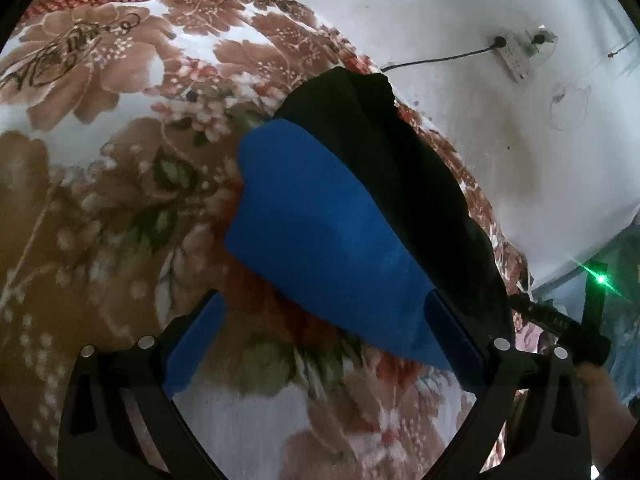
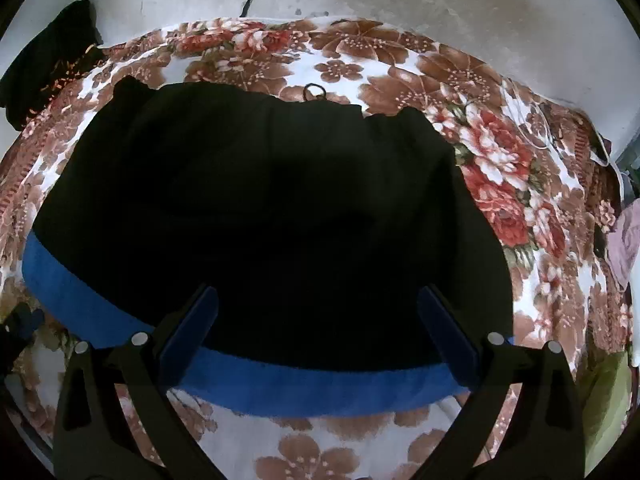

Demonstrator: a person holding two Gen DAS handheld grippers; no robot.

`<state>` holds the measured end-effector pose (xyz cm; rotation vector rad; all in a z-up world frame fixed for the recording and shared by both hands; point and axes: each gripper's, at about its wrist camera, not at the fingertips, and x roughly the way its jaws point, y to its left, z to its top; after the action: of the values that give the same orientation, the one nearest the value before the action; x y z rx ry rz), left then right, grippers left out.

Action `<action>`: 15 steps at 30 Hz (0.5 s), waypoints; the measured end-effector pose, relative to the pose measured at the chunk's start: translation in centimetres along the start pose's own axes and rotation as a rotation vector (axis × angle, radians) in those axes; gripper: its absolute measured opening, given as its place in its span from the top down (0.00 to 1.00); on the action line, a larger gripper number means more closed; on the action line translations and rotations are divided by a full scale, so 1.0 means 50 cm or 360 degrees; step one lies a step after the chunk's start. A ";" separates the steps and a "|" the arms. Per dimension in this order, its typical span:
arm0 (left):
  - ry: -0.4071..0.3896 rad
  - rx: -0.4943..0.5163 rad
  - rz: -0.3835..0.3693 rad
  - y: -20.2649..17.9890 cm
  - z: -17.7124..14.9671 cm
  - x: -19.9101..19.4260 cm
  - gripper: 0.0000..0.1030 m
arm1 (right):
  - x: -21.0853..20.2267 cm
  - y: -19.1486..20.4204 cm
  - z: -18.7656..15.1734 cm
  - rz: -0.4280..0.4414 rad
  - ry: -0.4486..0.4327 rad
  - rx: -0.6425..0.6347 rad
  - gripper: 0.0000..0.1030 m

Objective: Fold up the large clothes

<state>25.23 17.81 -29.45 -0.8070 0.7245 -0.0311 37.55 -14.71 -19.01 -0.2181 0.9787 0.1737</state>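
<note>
both views begin with black gripper arms and blue finger pads at the bottom edge. the left gripper [image 1: 320, 336] has its jaws spread wide, and its pads hold nothing. the right gripper [image 2: 320, 332] is spread just as wide, also holding nothing; its pads sit above the near edge of the garment, and whether they touch it cannot be told.

largest in the scene is a floral blanket [image 2: 500, 168], white with brown and red blossoms, covering the whole work surface. behind it, from 11 to 2 o'clock in both views, rises a stained white wall [image 1: 460, 12].

the black garment [image 2: 260, 208] lies spread flat on the blanket, filling the centre of the right wrist view. a blue band [image 2: 320, 388] runs along its near edge from 9 o'clock around to 5 o'clock. in the left wrist view the same garment stretches from centre toward 4 o'clock, with the blue part toward 8 o'clock.

another dark cloth [image 2: 48, 60] lies at 10 o'clock in the right wrist view, by the wall.

a white power strip [image 1: 516, 56] hangs on the wall at 2 o'clock in the left wrist view, with a black cable [image 1: 436, 60] leading from it toward the blanket.
</note>
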 end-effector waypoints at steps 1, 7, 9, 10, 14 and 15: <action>-0.0005 0.0000 0.0004 0.002 0.006 0.008 0.05 | 0.004 0.002 0.003 0.0000 -0.0001 -0.0002 0.05; -0.0013 -0.0020 -0.0011 0.002 0.048 0.061 0.05 | 0.027 0.018 0.040 0.0000 -0.0028 -0.0010 0.05; -0.0030 -0.0037 0.0018 -0.001 0.064 0.084 0.05 | 0.037 0.025 0.058 -0.0017 -0.0040 -0.0025 0.05; -0.0037 -0.0045 0.0026 -0.004 0.072 0.095 0.05 | 0.042 0.026 0.066 -0.0021 -0.0042 -0.0027 0.05; -0.0081 -0.0066 0.0089 -0.019 0.088 0.127 0.05 | 0.066 0.028 0.095 -0.0048 -0.0053 0.0002 0.05; -0.0099 -0.0084 0.0093 -0.023 0.097 0.135 0.05 | 0.072 0.028 0.100 -0.0055 -0.0050 0.0009 0.05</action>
<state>33.58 18.16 -30.33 -0.8335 0.6921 0.0659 43.16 -11.90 -19.47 -0.2265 0.9434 0.1426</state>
